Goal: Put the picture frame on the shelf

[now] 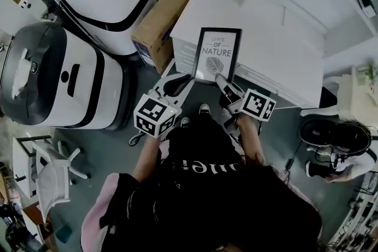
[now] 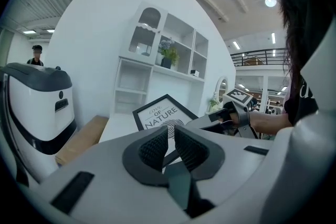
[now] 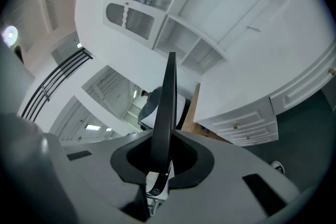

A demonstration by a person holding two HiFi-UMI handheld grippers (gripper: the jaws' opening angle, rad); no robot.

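1. The picture frame [image 1: 217, 55] is showing a black border around a white print with dark lettering.
2. The shelf [image 1: 283, 26] is showing plain white.
3. The cardboard box [image 1: 162, 18] is showing brown.

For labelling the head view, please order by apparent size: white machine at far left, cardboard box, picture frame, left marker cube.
Largest first:
white machine
cardboard box
picture frame
marker cube
Box and frame look close; the cube sits nearest the camera.

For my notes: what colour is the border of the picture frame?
The picture frame has a black border; the head view shows it best.
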